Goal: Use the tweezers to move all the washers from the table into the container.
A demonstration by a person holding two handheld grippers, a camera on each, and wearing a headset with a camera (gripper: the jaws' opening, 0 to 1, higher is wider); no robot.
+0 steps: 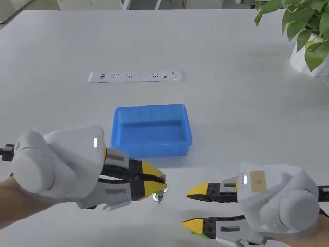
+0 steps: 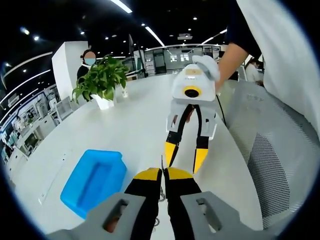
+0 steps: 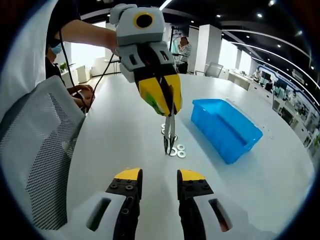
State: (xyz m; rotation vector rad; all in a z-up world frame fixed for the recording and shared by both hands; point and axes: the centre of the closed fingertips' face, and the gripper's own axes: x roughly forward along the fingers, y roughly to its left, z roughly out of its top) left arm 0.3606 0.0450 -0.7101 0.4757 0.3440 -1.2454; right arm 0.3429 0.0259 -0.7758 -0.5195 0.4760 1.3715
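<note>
Washers (image 3: 176, 151), at least three; left gripper (image 2: 163, 173) tight on tweezers (image 3: 169, 131); right gripper (image 3: 159, 174) agape, empty.

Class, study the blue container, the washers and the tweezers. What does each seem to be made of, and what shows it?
The container looks like moulded plastic: uniform bright blue, soft sheen. The washers are probably steel: silvery rings with bright glints. The tweezers seem metal: thin, grey, shiny prongs, finish too small to judge.

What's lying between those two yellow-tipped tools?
A few washers on the table, with the tweezers clamped in the left tool reaching down to them. The right gripper view shows it, beyond the right tool.
</note>
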